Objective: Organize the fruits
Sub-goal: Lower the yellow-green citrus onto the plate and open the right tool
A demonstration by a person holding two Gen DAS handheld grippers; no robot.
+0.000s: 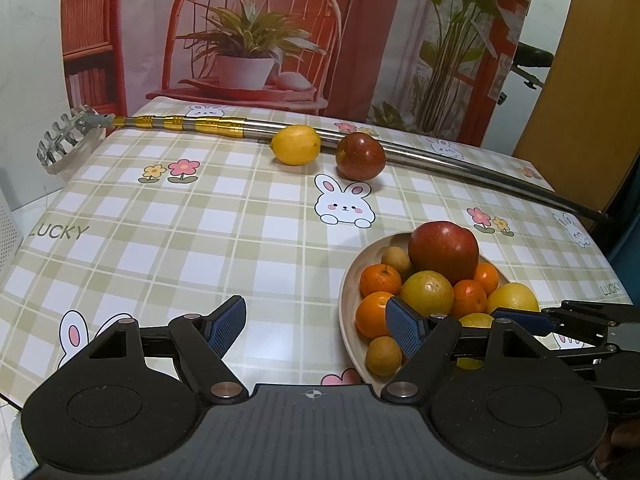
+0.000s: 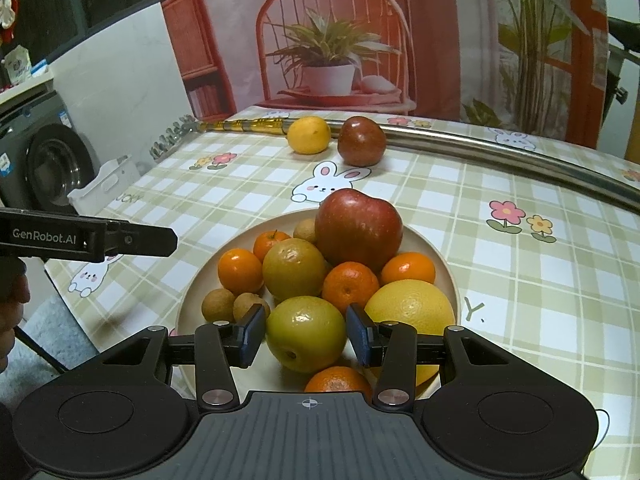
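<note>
Right now the green-yellow fruit (image 2: 306, 334) sits at the near side of the beige plate (image 2: 430, 240), and the right gripper (image 2: 306, 338) straddles it, one blue pad (image 2: 252, 334) on each flank with a thin gap visible on both sides, so the fingers are moderately spread and not yet pressing. Around it the plate carries a large red apple (image 2: 358, 230), a big yellow citrus (image 2: 410, 308), another green-yellow fruit (image 2: 294, 268), several small oranges (image 2: 240, 270) and a few small brown round fruits (image 2: 218, 306). Farther back on the checked tablecloth (image 2: 540, 280), well apart from the plate, a lemon (image 2: 309, 135) and a dark red fruit (image 2: 361, 141) lie side by side just in front of a long metal pole (image 2: 500, 152). The left gripper (image 1: 316, 326) hovers over the cloth at the plate's left rim, its fingers spread wide and holding nothing.
</note>
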